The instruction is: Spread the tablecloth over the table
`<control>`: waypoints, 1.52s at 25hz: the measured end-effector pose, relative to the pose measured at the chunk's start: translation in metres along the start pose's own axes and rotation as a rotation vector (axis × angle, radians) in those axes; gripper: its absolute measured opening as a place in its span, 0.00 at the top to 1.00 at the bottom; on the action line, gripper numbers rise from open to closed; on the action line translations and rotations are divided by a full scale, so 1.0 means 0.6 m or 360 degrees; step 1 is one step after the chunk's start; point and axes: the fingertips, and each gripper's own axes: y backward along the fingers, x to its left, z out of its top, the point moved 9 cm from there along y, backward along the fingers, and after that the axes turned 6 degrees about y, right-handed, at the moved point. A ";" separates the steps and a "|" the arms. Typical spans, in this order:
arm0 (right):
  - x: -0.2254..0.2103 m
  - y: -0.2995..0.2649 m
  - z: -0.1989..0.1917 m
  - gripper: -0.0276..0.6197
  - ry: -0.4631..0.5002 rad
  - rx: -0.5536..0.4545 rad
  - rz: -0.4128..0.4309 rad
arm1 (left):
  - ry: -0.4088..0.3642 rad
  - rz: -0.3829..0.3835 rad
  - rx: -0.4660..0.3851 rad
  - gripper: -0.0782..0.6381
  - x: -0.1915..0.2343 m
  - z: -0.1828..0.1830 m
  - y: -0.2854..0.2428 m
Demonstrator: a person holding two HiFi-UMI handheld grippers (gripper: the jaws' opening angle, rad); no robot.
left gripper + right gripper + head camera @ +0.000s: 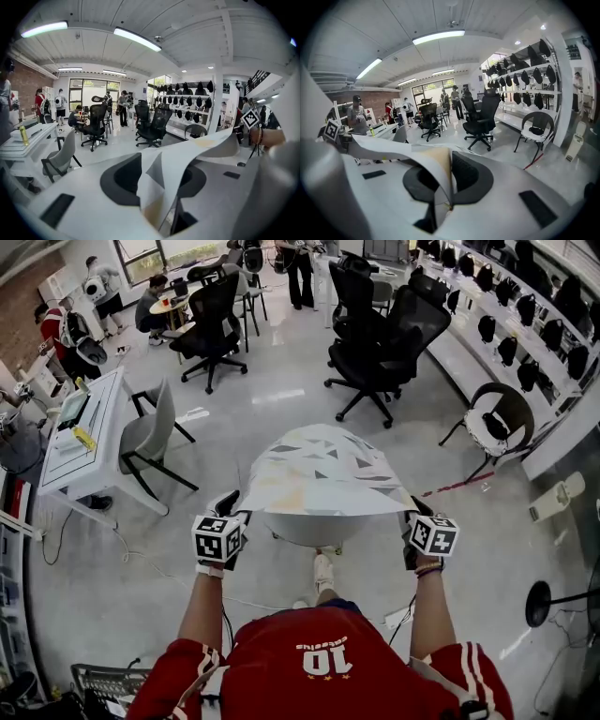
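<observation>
Draping tablecloth (319, 470) over round table (309, 531), right gripper (412, 512) clamped on its near corner, left gripper (232, 507) gaping with the other corner loose between the jaws; could drag it askew or off with a one-sided pull from the right; can't see far hem overhang or what lies under the cloth.

This is an open-plan office that doubles as a lab or showroom. Black swivel chairs (380, 338) stand about a glossy pale floor (281, 395), and a white counter (103, 404) runs along the left. Wall shelves (459, 352) display rows of black gear (487, 328). Strip lights (137, 39) line the ceiling, and people sit at a small round table (172, 304).
</observation>
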 end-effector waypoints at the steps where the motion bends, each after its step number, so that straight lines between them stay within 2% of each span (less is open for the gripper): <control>1: 0.000 -0.001 -0.004 0.93 -0.0004 0.0003 -0.0004 | -0.0013 -0.0004 0.0020 0.67 0.001 -0.010 0.003; 5: 0.006 -0.004 -0.015 0.93 -0.0001 0.0015 -0.0002 | -0.0021 -0.0033 0.0078 0.64 0.011 -0.046 0.026; 11: 0.021 -0.006 -0.030 0.93 0.0000 0.0026 0.0022 | -0.0009 -0.0025 0.0104 0.62 0.030 -0.069 0.074; 15: 0.023 -0.011 -0.035 0.92 0.0008 0.0044 0.0034 | -0.0089 -0.0034 0.0095 0.62 0.030 -0.077 0.124; 17: 0.033 -0.012 -0.033 0.91 0.0035 0.0055 0.0047 | -0.0046 -0.0035 0.0033 0.62 0.038 -0.073 0.147; 21: 0.074 -0.025 -0.037 0.87 0.0165 0.0120 0.0069 | 0.0072 -0.0066 -0.0128 0.62 0.038 -0.046 0.151; 25: 0.101 -0.040 -0.046 0.83 0.0301 0.0210 0.0090 | 0.0090 -0.0161 -0.0237 0.62 0.009 -0.009 0.126; 28: 0.100 -0.039 -0.052 0.82 0.0350 0.0261 0.0095 | 0.0058 -0.0211 -0.0253 0.62 -0.010 0.003 0.115; 33: 0.091 -0.013 -0.065 0.79 0.0543 0.0422 0.0140 | 0.0057 -0.0254 -0.0252 0.62 -0.022 0.002 0.107; 38: 0.089 0.021 -0.076 0.77 0.0659 0.0554 0.0199 | 0.0051 -0.0314 -0.0245 0.62 -0.033 0.015 0.082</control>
